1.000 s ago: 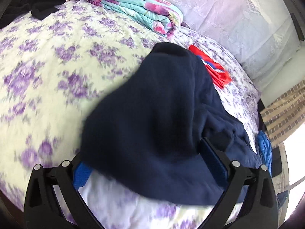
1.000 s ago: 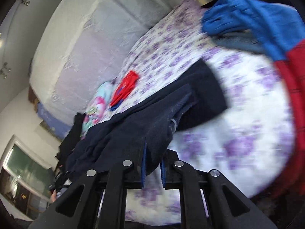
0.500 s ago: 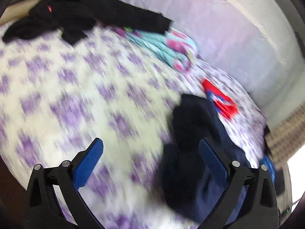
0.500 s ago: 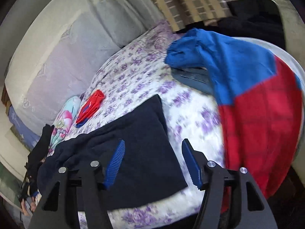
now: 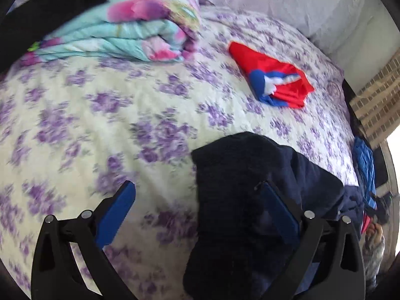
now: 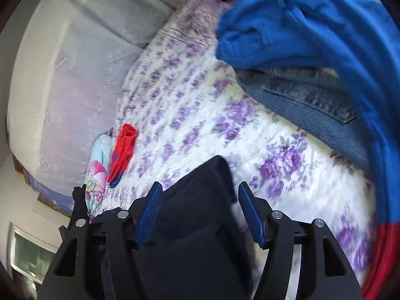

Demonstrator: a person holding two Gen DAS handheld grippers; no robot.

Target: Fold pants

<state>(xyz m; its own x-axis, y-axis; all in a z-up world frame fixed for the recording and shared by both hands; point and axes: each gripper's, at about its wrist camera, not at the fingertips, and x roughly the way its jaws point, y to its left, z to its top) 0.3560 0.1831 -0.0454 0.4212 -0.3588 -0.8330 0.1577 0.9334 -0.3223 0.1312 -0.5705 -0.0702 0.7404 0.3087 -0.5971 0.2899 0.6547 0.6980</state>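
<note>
The dark navy pants [image 5: 240,175] lie folded in a thick bundle on the floral bedspread [image 5: 100,115]. My left gripper [image 5: 197,187] is open and empty; its right finger is over the bundle, its left finger over bare bedspread. In the right wrist view the pants [image 6: 200,200] lie between and under the open fingers of my right gripper [image 6: 200,190], which holds nothing.
A folded red and blue garment [image 5: 272,82] lies beyond the pants. A rolled turquoise and pink blanket [image 5: 130,32] and a black garment [image 5: 50,7] lie far left. A blue and red garment [image 6: 325,32] over jeans [image 6: 307,100] lies at the right. A pillow [image 6: 75,62] sits behind.
Both grippers have opened and let go of the pants, which dropped onto the bed as a folded bundle. Both grippers have drawn close over it.
</note>
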